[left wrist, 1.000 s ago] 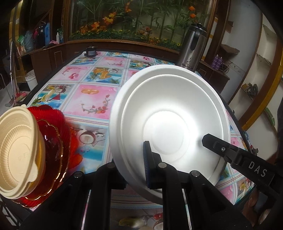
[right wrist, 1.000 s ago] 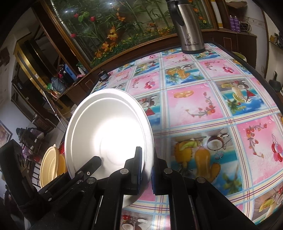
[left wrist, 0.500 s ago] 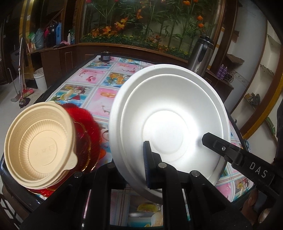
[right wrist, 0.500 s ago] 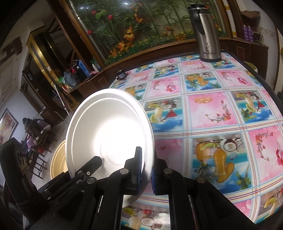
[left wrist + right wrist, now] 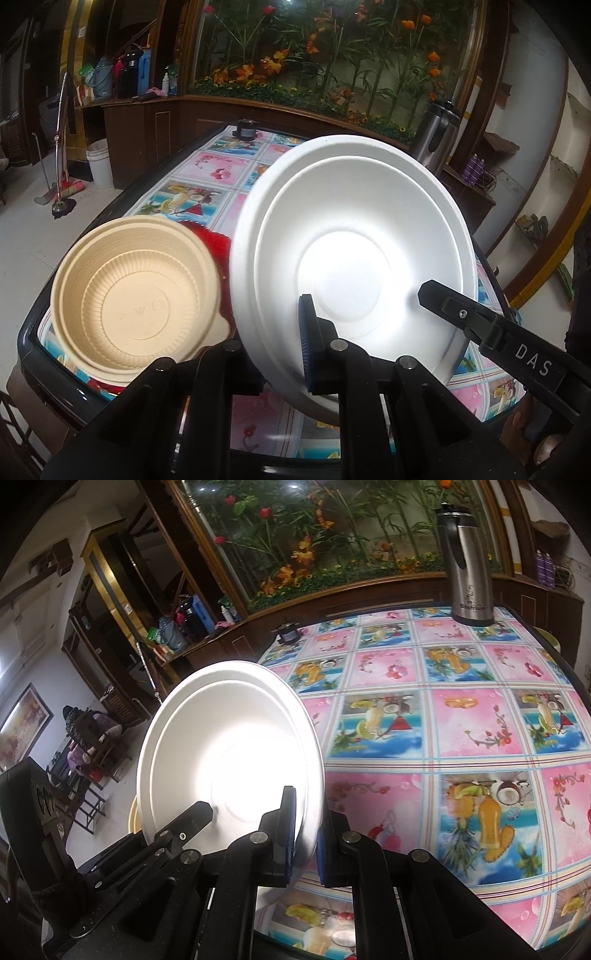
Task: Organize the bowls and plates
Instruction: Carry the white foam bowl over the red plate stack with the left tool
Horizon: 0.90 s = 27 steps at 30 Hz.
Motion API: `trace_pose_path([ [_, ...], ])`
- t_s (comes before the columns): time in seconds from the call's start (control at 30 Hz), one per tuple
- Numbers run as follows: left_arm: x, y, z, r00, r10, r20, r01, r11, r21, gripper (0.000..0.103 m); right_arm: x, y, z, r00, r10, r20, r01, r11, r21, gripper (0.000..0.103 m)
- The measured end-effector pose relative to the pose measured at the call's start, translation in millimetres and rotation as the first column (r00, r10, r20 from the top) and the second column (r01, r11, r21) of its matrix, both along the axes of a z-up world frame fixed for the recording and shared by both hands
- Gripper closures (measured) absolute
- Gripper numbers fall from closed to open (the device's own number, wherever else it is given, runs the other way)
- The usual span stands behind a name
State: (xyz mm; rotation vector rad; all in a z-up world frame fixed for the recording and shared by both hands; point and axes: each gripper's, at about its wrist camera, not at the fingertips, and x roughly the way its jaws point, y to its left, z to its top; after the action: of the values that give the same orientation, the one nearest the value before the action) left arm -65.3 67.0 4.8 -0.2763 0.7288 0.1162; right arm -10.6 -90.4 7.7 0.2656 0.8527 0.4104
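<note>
We take the white plate [image 5: 351,258] as our landmark. It is up in the air, tilted on edge above the near part of the bench [image 5: 461,716], so we judge the step in hand to be carrying it toward a stack.

To the left of the plate, in the left wrist view, sit the beige bowl [image 5: 136,295] and the red dish [image 5: 218,240] under it, both at the bench's near left corner. The bowl's rim looks close to the plate's left edge, though we cannot tell whether they touch.

At the plate itself, the left tool [image 5: 295,343] shows 1 blue-padded finger pressed on the plate's face; its other finger is hidden behind the plate, so we take it as gripping the lower rim but cannot confirm that. The right tool [image 5: 304,834] is closed narrow on the plate's rim, with 1 pad on each side of it — 2 grips on 1 plate.

Next, we think, 1 tool has to let go before the plate can be laid flat, and the plate must be levelled.

To the right of the plate the bench lies open across many patterned squares. Only the steel flask [image 5: 469,565] stands at the far right edge and a small dark object [image 5: 288,633] at the far edge — well apart from the plate. The near bench edge is close below the plate.
</note>
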Motion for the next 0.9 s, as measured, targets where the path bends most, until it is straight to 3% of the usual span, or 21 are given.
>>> trace_pose_path([
  [0.9, -26, 57, 5, 0.988, 0.155, 0.007, -0.155, 0.988, 0.002, 0.091, 2, 79, 10, 0.984, 0.180, 0.014, -0.180, 0.984, -0.006, 0.094],
])
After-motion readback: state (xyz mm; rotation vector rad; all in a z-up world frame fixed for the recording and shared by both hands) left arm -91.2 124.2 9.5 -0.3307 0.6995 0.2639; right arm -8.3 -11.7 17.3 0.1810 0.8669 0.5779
